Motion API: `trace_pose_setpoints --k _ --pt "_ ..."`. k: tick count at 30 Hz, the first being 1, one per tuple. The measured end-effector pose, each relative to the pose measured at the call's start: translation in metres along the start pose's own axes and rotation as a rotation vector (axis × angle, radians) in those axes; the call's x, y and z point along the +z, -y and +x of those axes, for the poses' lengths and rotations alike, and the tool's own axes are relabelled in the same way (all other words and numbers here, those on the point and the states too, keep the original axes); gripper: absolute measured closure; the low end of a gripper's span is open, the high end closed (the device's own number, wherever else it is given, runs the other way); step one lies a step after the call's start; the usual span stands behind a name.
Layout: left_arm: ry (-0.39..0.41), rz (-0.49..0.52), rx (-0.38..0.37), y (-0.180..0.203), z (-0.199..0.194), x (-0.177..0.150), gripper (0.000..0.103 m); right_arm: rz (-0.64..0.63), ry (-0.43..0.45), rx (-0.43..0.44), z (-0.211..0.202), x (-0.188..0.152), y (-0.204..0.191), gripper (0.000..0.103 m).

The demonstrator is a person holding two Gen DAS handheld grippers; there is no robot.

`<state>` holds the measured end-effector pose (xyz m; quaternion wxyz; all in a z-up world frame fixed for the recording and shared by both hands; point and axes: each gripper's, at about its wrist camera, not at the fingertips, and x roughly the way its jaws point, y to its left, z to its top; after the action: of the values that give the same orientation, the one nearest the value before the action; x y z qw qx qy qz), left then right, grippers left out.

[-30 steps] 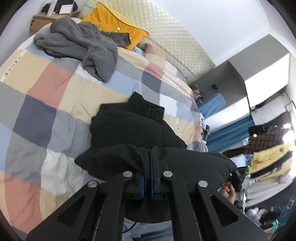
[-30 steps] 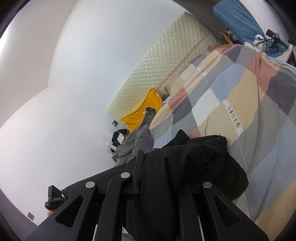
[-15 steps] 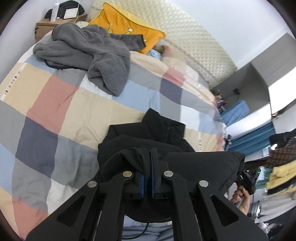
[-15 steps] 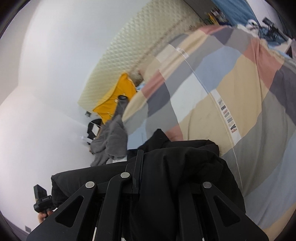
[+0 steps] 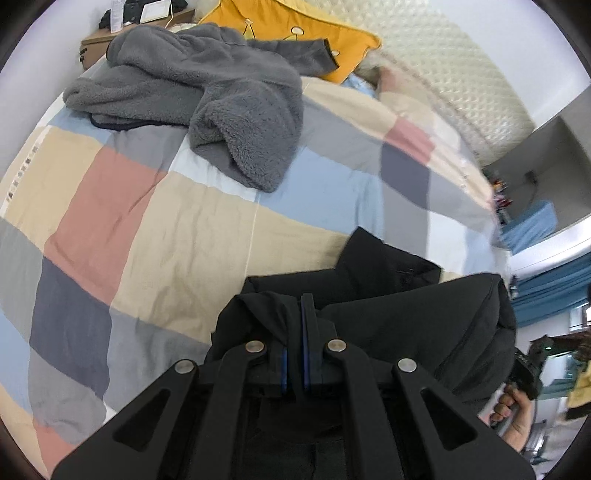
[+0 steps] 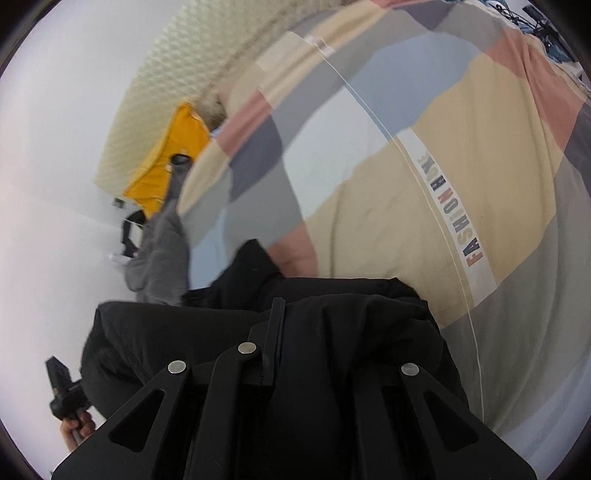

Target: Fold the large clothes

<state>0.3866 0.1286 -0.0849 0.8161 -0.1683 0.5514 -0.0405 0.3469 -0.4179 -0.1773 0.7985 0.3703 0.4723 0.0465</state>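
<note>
A large black jacket (image 5: 406,325) hangs between both grippers over the near edge of a bed with a checked quilt (image 5: 155,221). My left gripper (image 5: 297,314) is shut on a fold of the jacket's edge. My right gripper (image 6: 280,325) is shut on the jacket (image 6: 351,332) too, and the cloth drapes over its right finger and hides it. The jacket's collar (image 5: 373,254) lies on the quilt ahead. The other hand and its gripper handle show at the right edge of the left wrist view (image 5: 524,373).
A grey fleece garment (image 5: 207,88) lies crumpled at the head of the bed, partly on a yellow pillow (image 5: 295,33). A padded headboard (image 5: 443,66) and a bedside table (image 5: 122,26) stand behind. The quilt (image 6: 461,166) has a printed label strip.
Both grippers have moved forward over the bed with the jacket. The fleece and pillow look closer, and more of the quilt fills both views.
</note>
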Motion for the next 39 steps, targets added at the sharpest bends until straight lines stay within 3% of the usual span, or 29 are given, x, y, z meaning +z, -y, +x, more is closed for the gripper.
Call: trace_pose_setpoints --k 7,13,19,25,30,33,35,37,39 --pt "-0.028 0.055 0.118 0.016 0.052 0.009 0.098 -0.009 -0.037 -0.048 0.033 0.002 0.010 0.101" --pt "-0.054 0.061 0.155 0.014 0.085 0.005 0.098 0.017 -0.059 -0.022 0.046 0.003 0.015 0.101" --pt "-0.089 0.051 0.088 0.006 0.085 0.003 0.098 0.033 -0.065 0.031 0.038 0.000 0.014 0.095" --pt "-0.121 -0.002 -0.004 -0.008 0.061 -0.005 0.096 0.012 -0.061 0.064 0.011 -0.010 0.006 0.085" --pt "-0.220 -0.067 -0.081 -0.028 0.048 -0.012 0.091 0.015 -0.054 0.164 -0.019 -0.023 -0.001 0.054" --pt "-0.210 -0.117 -0.128 -0.040 0.029 -0.018 0.074 -0.003 -0.051 0.173 -0.038 -0.029 -0.006 0.049" --pt "-0.191 -0.076 -0.122 -0.039 0.016 -0.022 0.044 -0.013 -0.052 0.177 -0.051 -0.031 -0.009 0.046" --pt "-0.115 -0.011 -0.045 -0.038 -0.007 -0.027 0.023 -0.016 -0.041 0.176 -0.065 -0.033 -0.008 0.042" --pt "-0.063 0.027 -0.034 -0.038 -0.026 -0.031 0.023 -0.023 -0.010 0.147 -0.083 -0.033 -0.005 0.030"
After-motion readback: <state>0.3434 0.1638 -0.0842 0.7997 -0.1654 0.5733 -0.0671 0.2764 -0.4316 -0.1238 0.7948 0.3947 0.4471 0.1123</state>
